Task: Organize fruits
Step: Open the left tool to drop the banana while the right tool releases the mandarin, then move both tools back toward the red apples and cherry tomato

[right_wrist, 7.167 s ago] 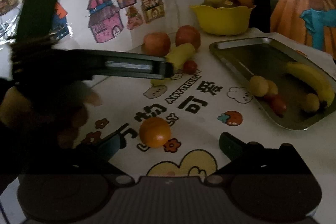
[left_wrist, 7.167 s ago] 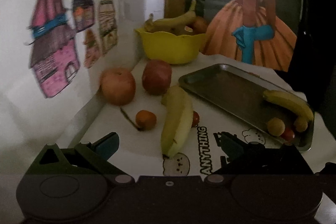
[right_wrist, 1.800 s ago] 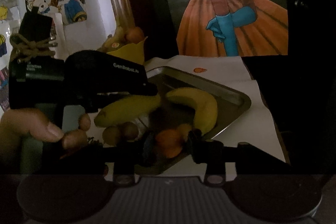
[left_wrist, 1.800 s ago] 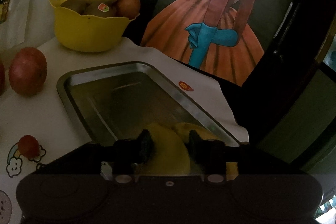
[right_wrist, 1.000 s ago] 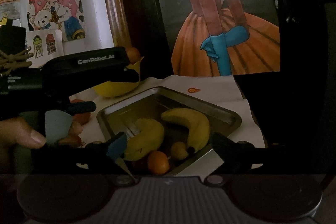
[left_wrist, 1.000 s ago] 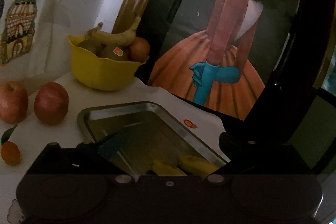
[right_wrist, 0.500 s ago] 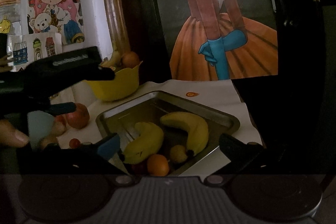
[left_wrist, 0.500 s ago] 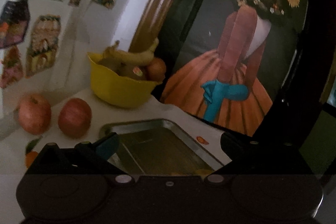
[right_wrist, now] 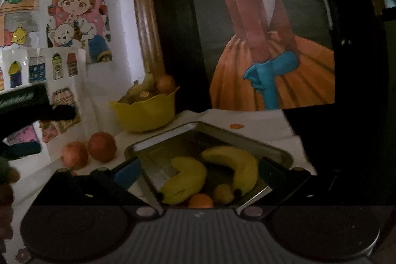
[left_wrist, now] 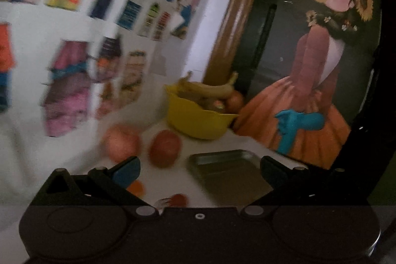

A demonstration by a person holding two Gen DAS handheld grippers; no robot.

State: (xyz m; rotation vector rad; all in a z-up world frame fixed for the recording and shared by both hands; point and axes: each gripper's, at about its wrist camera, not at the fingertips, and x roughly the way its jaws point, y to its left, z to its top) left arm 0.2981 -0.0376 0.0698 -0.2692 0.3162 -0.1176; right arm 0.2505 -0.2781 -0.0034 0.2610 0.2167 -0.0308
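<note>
Both grippers, left gripper (left_wrist: 198, 167) and right gripper (right_wrist: 198, 170), gape empty; approach an apple (left_wrist: 164, 148) squarely, then carry it to the tray (right_wrist: 247, 140).

- the left gripper (left_wrist: 198, 168) has its jaws spread wide, with nothing between them; its view is blurred.
- the right gripper (right_wrist: 199, 171) also has its jaws wide apart, gripping nothing, tilted slightly downward.
- in the right wrist view the left gripper's dark body (right_wrist: 27, 100) shows at the left edge, with the person's fingers (right_wrist: 8, 175) below it.
</note>
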